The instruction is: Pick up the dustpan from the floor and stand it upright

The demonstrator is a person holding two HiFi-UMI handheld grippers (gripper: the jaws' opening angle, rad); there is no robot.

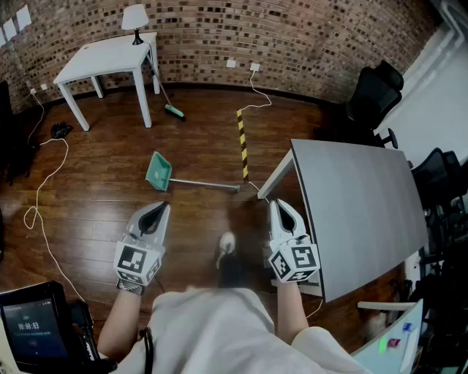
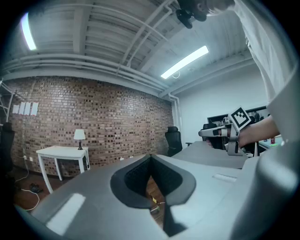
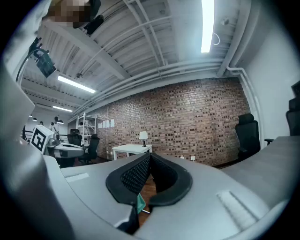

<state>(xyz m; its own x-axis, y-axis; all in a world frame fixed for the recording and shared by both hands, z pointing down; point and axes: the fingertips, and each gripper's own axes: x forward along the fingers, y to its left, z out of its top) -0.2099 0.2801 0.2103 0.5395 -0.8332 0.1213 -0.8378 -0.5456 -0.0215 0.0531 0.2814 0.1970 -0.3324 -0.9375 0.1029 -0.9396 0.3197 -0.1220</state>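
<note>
The green dustpan (image 1: 158,172) lies flat on the wooden floor, and its long metal handle (image 1: 205,184) runs right toward the grey desk's leg. Both grippers are held level above the floor, nearer to me than the dustpan and apart from it. My left gripper (image 1: 156,209) is shut with nothing in it, its tips meeting in the left gripper view (image 2: 151,157). My right gripper (image 1: 278,205) is also shut and empty (image 3: 150,155). A sliver of the green dustpan (image 3: 140,202) shows below its jaws in the right gripper view.
A grey desk (image 1: 365,219) stands at the right and a white table (image 1: 110,57) with a lamp (image 1: 135,18) at the back left. A broom (image 1: 172,109) leans by that table. A yellow-black striped strip (image 1: 242,144), loose cables (image 1: 44,212) and office chairs (image 1: 374,91) are also here.
</note>
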